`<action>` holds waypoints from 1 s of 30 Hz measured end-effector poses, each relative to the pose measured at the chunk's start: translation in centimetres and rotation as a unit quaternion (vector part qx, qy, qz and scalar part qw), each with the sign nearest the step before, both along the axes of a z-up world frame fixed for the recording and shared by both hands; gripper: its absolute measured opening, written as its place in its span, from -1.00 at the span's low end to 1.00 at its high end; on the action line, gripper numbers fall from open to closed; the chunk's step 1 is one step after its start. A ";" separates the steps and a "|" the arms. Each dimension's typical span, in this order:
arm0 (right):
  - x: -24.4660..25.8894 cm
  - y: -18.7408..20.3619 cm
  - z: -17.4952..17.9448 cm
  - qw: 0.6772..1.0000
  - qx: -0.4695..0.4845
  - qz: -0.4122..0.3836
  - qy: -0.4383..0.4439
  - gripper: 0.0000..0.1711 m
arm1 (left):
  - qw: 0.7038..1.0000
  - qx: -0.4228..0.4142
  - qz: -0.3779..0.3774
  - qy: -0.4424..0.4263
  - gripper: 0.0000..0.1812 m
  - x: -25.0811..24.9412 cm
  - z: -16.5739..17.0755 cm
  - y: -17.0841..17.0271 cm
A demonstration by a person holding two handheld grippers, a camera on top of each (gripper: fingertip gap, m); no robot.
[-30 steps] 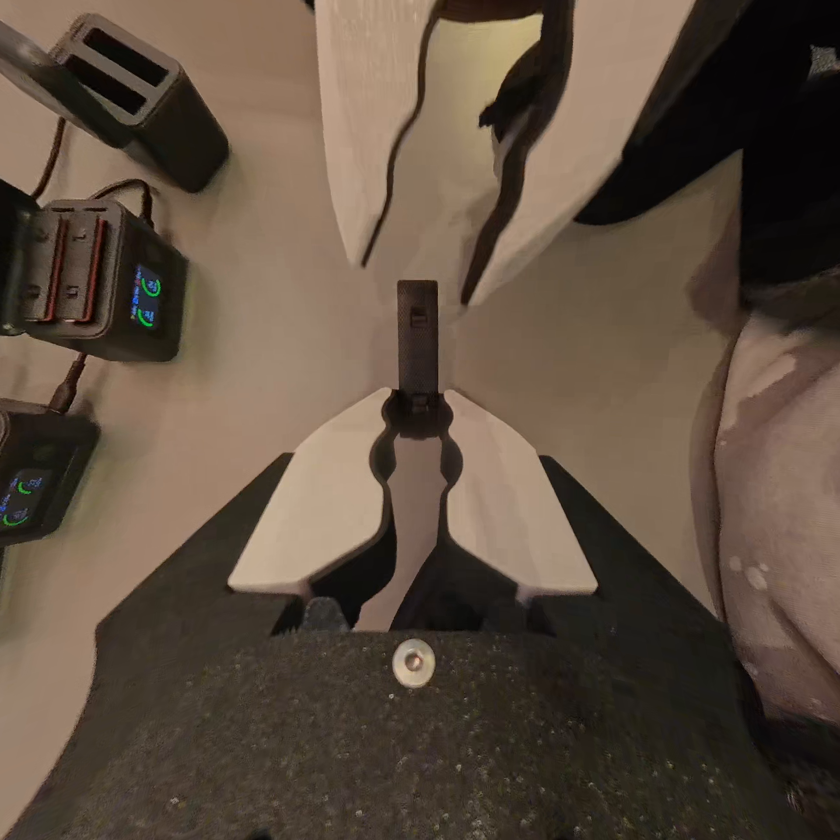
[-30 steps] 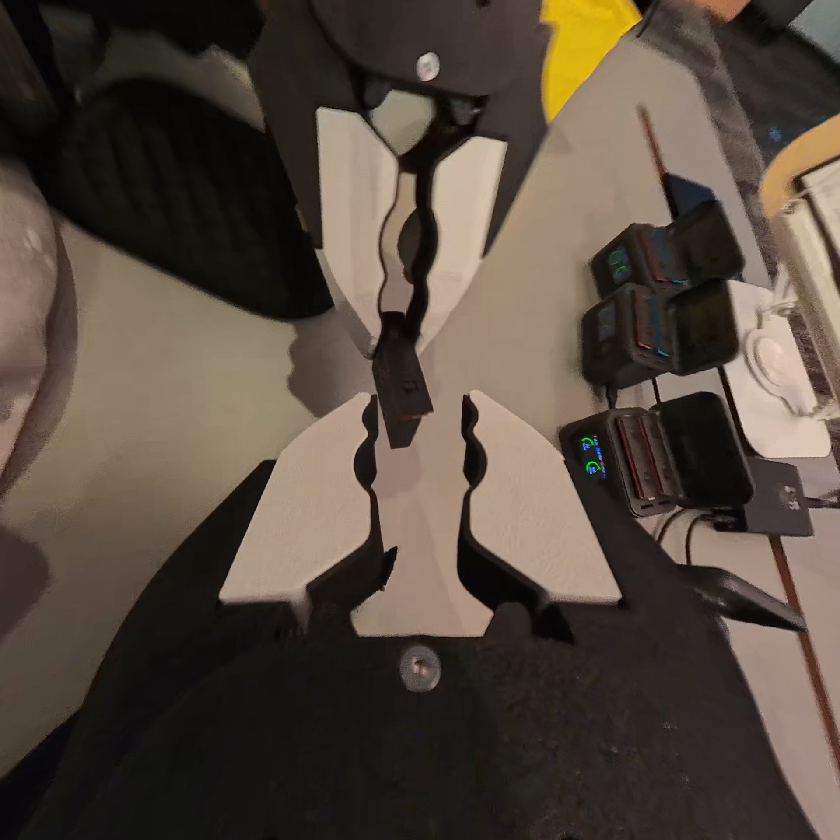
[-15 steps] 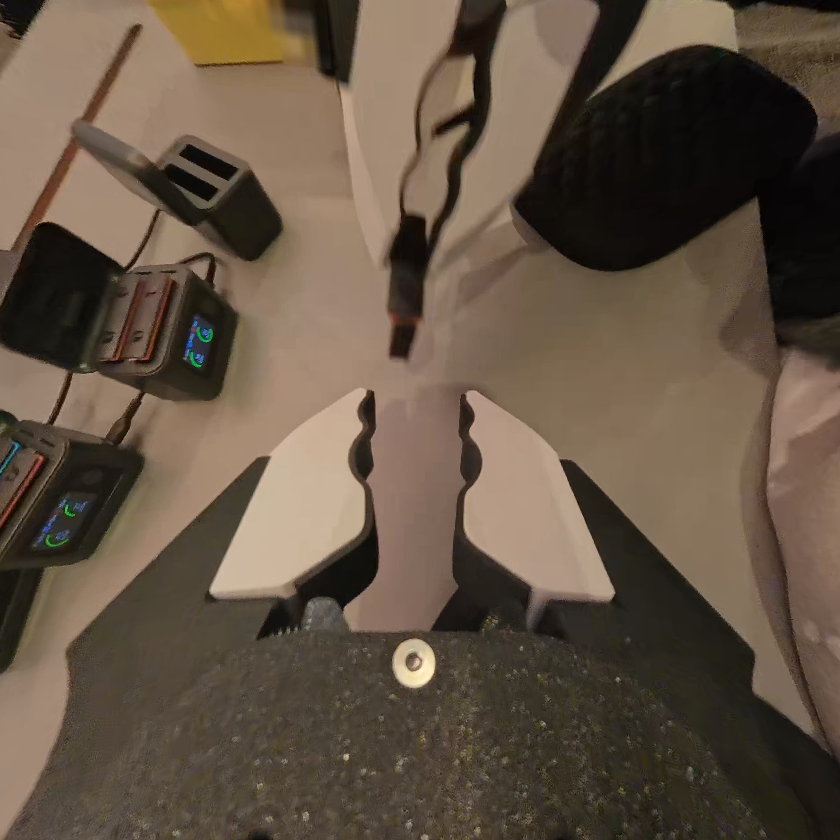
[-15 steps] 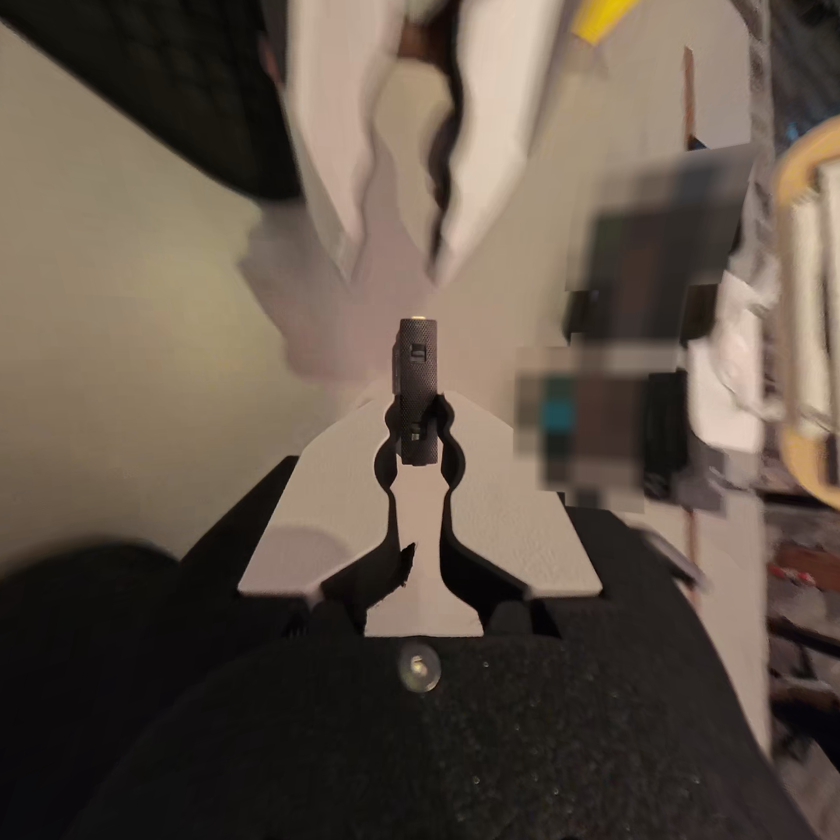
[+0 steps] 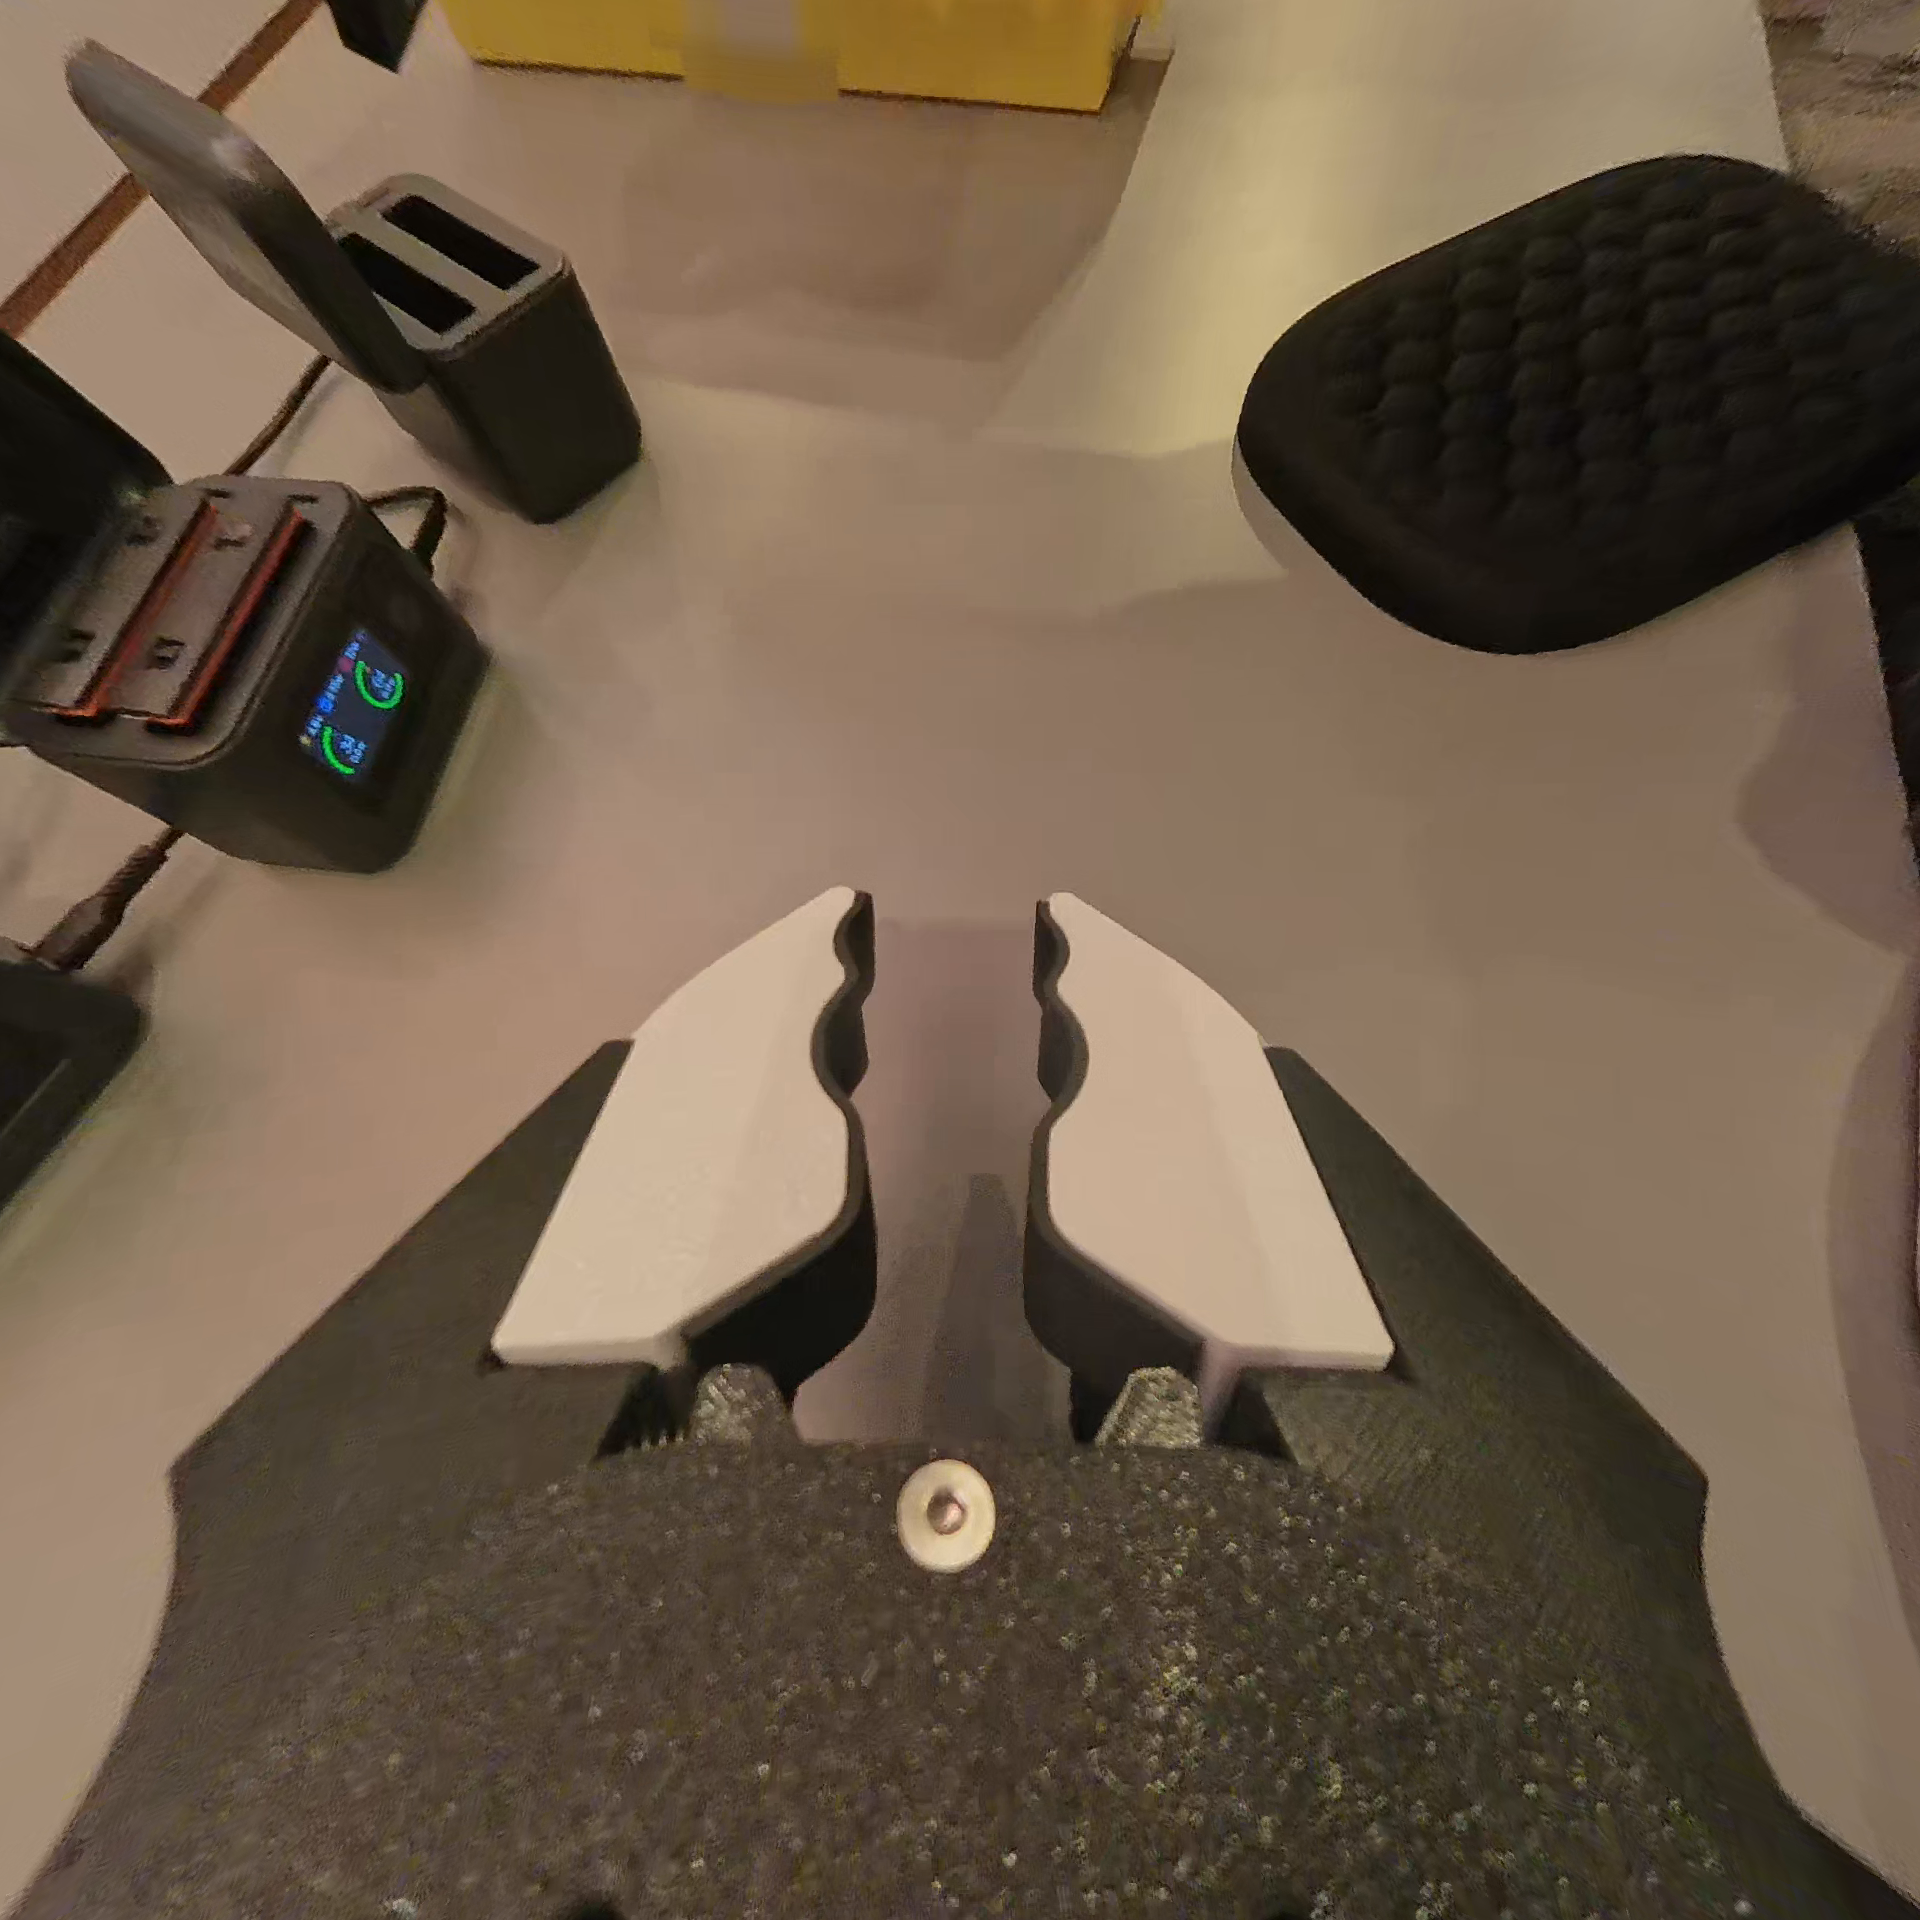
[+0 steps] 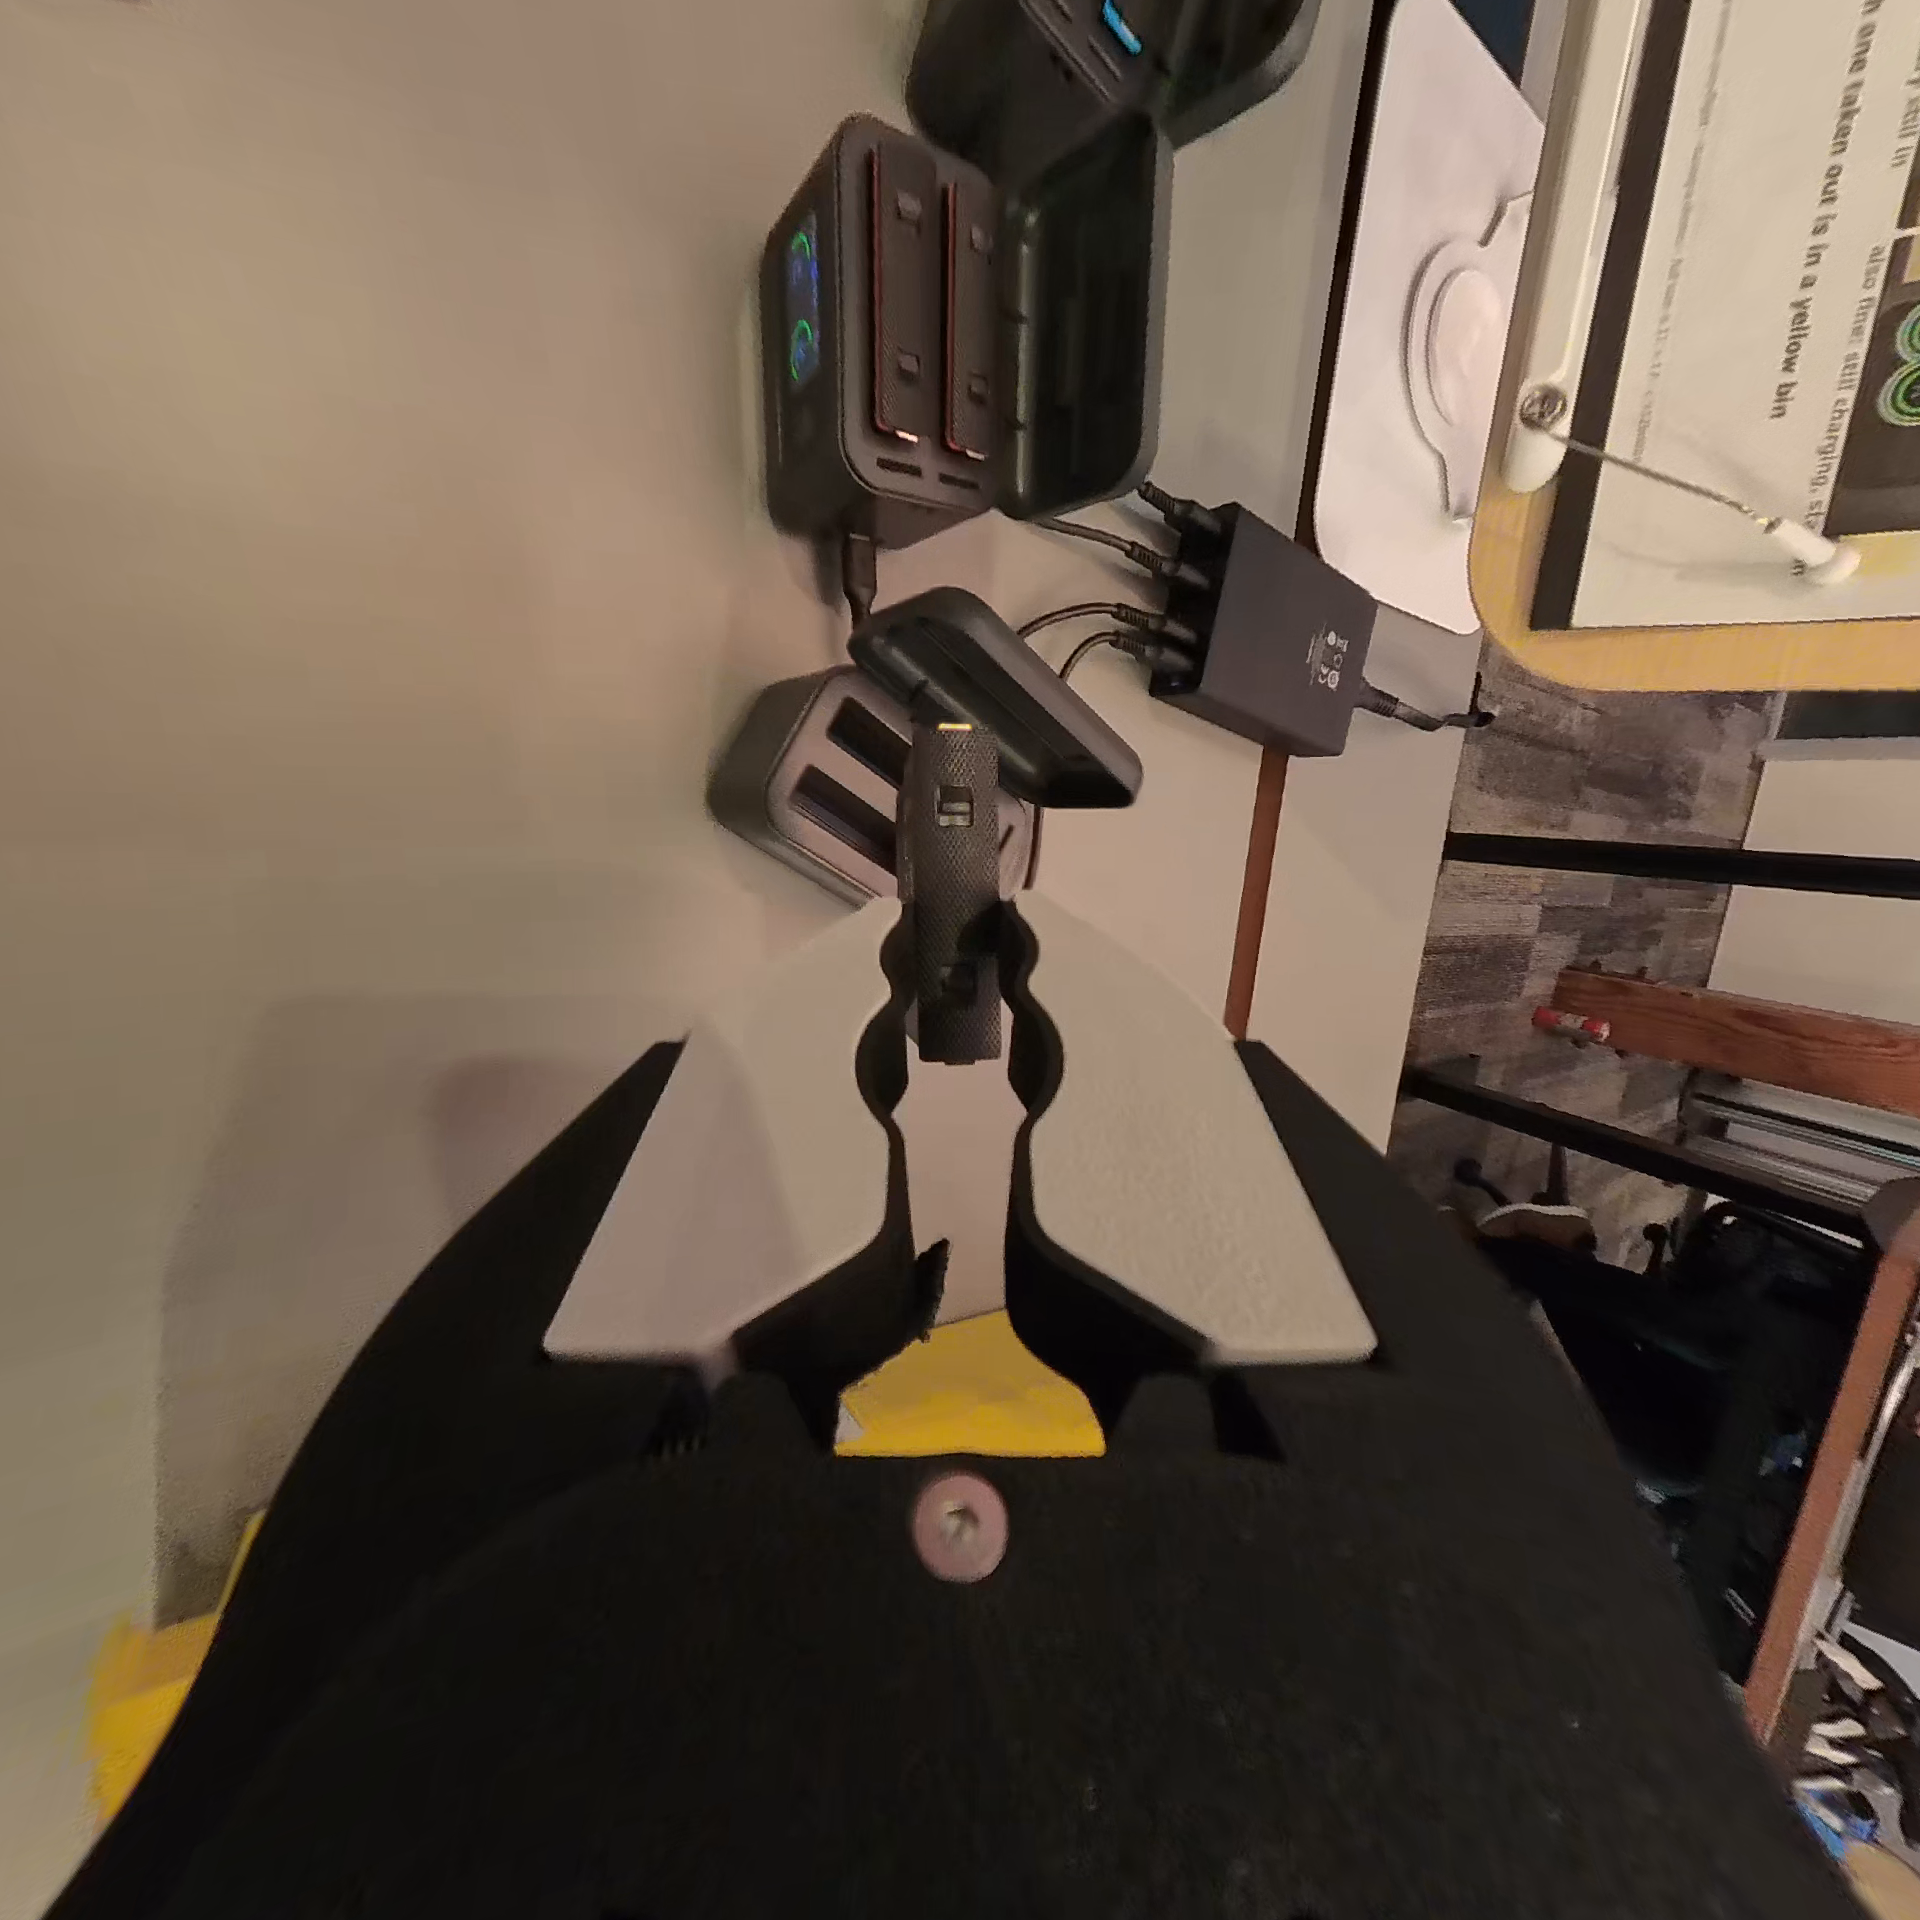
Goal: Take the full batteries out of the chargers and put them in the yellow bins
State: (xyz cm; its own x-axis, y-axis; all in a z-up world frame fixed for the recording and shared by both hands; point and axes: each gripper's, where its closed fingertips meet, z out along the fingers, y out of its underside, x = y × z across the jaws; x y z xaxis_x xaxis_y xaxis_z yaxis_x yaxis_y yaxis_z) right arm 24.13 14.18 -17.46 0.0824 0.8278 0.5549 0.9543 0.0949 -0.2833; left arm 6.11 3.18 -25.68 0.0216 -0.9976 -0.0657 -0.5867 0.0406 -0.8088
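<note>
My right gripper [image 6: 951,920] is shut on a black textured battery [image 6: 951,831] that sticks out past the fingertips. A yellow bin [image 6: 966,1403] shows just under this gripper. My left gripper [image 5: 954,909] is open and empty above the table. In the left wrist view a yellow bin [image 5: 810,47] stands at the far edge. An empty charger [image 5: 488,332] with its lid up sits at the left, and it also shows in the right wrist view [image 6: 810,790]. A charger with two batteries and a lit screen [image 5: 249,675] stands nearer; one like it shows in the right wrist view [image 6: 894,322].
A black padded cushion [image 5: 1600,395] lies at the far right of the table. A black power hub [image 6: 1273,634] with several cables feeds the chargers. A white pad [image 6: 1423,312] and a wood-framed board [image 6: 1704,312] lie beyond them. Another charger [image 5: 52,1049] is at the left edge. The tips of one gripper are about 25 centimetres away from the tips of the other. It is some 8 centimetres from my right tips to the empty charger [image 5: 488,332]. Look for it in the right wrist view [image 6: 807,700] too.
The battery passed from my left gripper to my right gripper. My left gripper opened and pulled back. My right gripper swung with the battery over a yellow bin.
</note>
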 end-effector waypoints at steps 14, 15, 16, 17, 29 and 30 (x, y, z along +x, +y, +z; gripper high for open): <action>-1.1 1.5 -1.8 0.994 -0.041 0.086 -0.044 -0.83 | 0.999 0.028 -0.011 0.034 -0.73 0.2 -1.6 -0.2; -1.4 1.4 -1.9 0.992 -0.051 0.104 -0.048 -0.83 | 0.999 0.029 -0.013 0.037 -0.74 0.2 -1.7 -0.3; -1.7 1.3 -2.1 0.989 -0.065 0.122 -0.050 -0.83 | 0.999 0.030 -0.016 0.040 -0.75 0.2 -1.9 -0.3; -1.9 1.2 -2.3 0.986 -0.078 0.138 -0.053 -0.83 | 0.998 0.031 -0.019 0.042 -0.75 0.2 -2.0 -0.4; -1.7 2.4 -3.3 0.949 -0.162 0.259 -0.084 -0.83 | 0.998 -0.011 -0.035 0.056 -0.81 0.2 -2.7 -0.8; -1.7 2.5 -3.3 0.946 -0.165 0.266 -0.081 -0.83 | 0.998 -0.013 -0.036 0.058 -0.81 0.2 -2.8 -0.9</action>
